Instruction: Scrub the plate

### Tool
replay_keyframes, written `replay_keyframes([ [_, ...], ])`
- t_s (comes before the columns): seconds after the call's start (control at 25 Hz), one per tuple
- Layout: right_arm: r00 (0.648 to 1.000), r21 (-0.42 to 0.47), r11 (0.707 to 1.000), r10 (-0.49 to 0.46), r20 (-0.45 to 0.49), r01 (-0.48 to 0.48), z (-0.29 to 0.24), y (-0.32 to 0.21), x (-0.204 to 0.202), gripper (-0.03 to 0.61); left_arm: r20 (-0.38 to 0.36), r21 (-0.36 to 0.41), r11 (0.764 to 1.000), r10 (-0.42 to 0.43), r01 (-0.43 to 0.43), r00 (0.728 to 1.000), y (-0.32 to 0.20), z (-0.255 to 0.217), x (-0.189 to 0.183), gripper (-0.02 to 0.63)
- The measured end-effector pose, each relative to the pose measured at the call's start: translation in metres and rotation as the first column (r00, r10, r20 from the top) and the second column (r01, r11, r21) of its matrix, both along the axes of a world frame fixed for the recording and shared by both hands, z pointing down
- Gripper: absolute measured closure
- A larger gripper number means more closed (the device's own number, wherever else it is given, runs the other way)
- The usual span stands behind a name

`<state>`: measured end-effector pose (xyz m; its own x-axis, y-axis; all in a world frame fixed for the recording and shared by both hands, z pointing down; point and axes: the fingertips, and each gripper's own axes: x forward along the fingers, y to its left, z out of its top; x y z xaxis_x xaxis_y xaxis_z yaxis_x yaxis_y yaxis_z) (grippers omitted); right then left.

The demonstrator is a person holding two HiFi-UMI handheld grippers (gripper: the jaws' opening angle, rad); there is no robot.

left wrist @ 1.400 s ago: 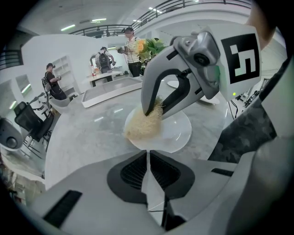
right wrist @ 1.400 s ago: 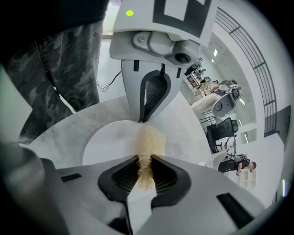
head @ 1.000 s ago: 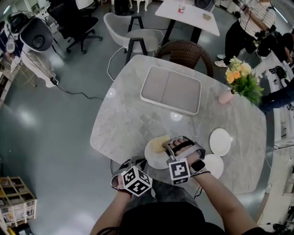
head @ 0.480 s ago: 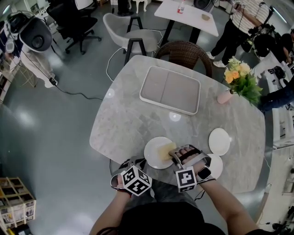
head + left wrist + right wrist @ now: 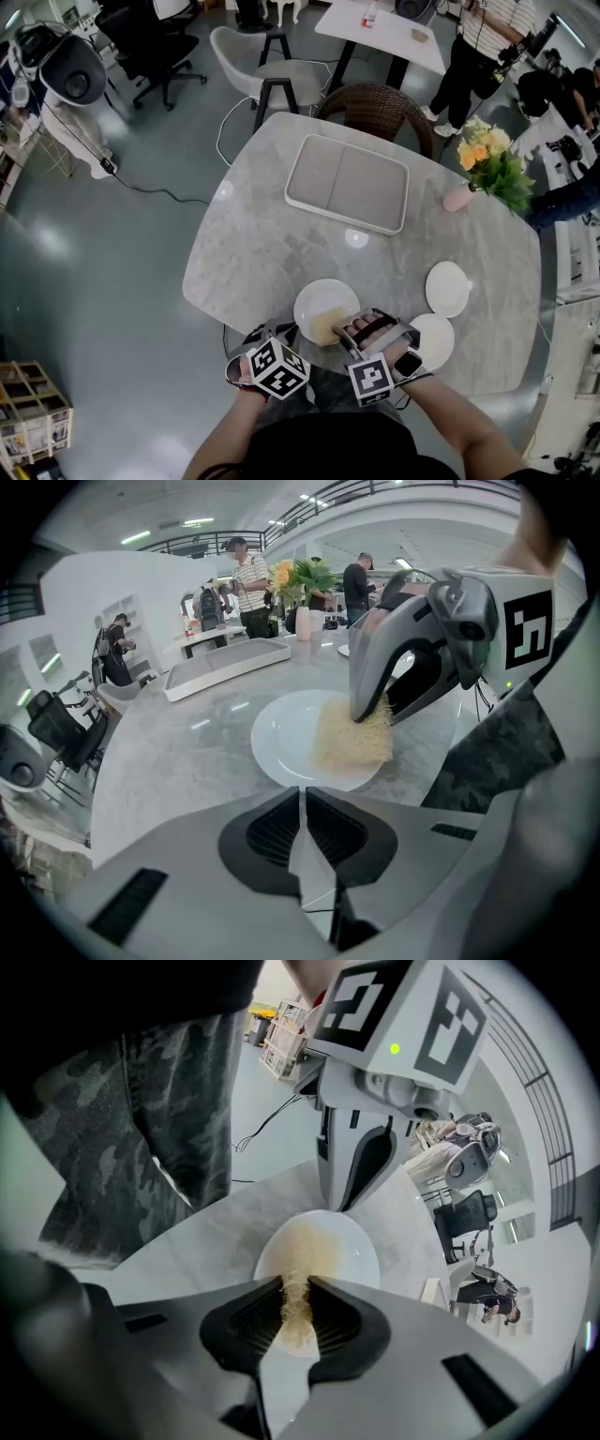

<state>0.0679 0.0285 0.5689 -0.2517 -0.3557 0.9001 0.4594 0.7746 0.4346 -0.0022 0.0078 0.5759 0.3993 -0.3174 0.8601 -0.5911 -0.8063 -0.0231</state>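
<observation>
left hand-held gripper (image 5: 302,797), right hand-held gripper (image 5: 298,1290), closed

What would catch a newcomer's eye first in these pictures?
The yellow scrub pad, clamped in the right tongs, presses on a white plate at the near edge of the marble table, while the left tongs pinch its rim. Farther right stand flowers in a pink vase.

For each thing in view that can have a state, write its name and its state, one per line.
plate: lying flat, rim gripped
scrub pad: clamped, pressed on plate
left hand-held gripper: shut on plate's rim
right hand-held gripper: shut on scrub pad
tray: empty
</observation>
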Motion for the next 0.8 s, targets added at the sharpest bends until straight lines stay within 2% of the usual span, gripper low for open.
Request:
replay_keyframes([
  [0.32, 1.000, 0.013, 1.000, -0.009, 0.025, 0.008, 0.002, -0.016, -0.018, 0.508, 0.001, -0.001, 1.000, -0.011, 0.011, 1.000, 0.000, 0.000, 0.000, 0.581],
  [0.8, 0.994, 0.076, 0.992, 0.101, 0.036, -0.104, -0.001, -0.054, -0.011, 0.508, 0.007, -0.006, 1.000, -0.008, 0.008, 1.000, 0.000, 0.000, 0.001, 0.581],
])
